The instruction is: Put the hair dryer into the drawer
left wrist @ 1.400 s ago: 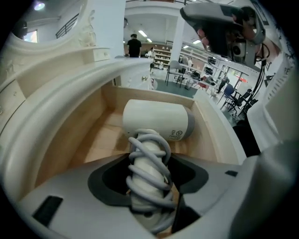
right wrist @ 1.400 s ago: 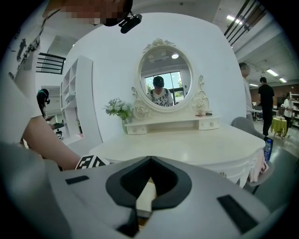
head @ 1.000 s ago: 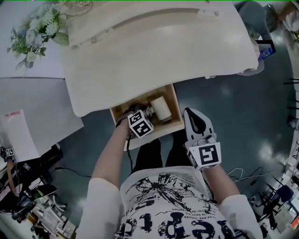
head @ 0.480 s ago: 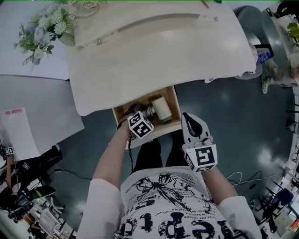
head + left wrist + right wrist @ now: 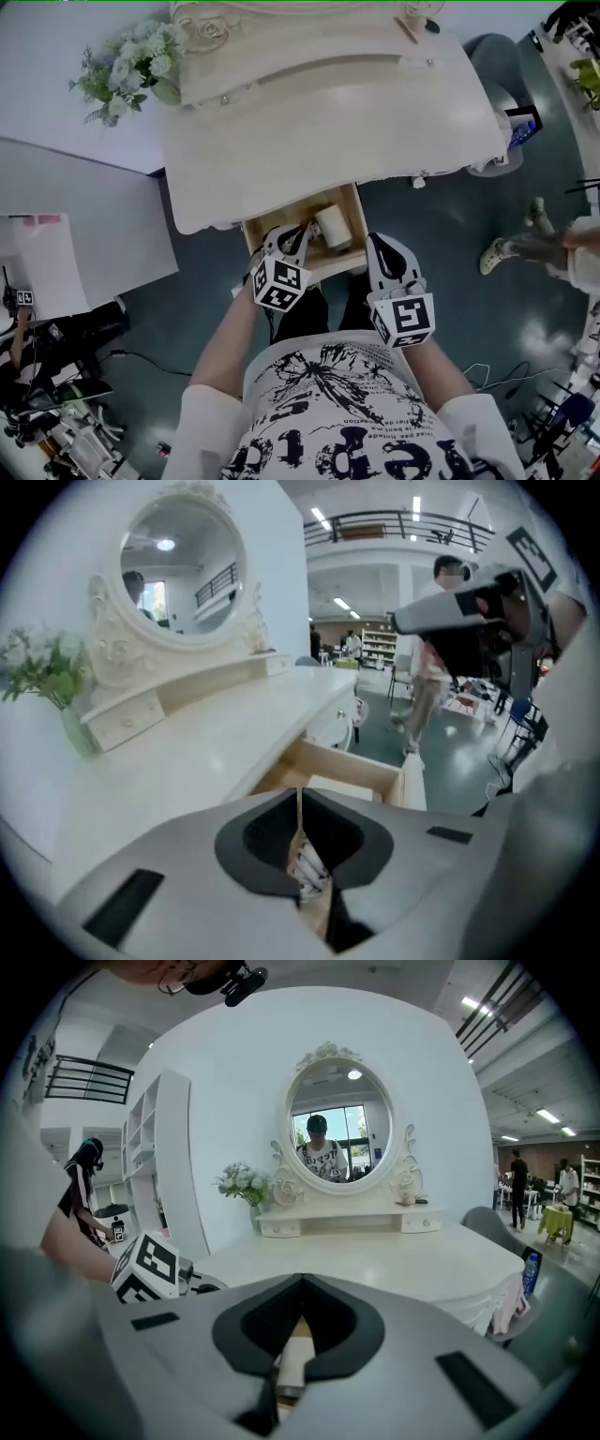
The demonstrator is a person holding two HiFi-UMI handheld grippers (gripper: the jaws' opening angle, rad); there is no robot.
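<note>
Left gripper (image 5: 292, 236) hangs over the open drawer (image 5: 354, 211), jaws closing on nothing: the hair dryer (image 5: 330, 227) lies inside. Right gripper (image 5: 382, 246), jaws together and empty, sits by the drawer front, probably to push it shut.

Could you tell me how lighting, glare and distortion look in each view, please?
Head view: dim and bluish, glare patches on the floor, edges bowed. Left gripper view: strong fisheye, dark corners, bright ceiling lights. Right gripper view: same fisheye, evenly lit, mirror sharp.
</note>
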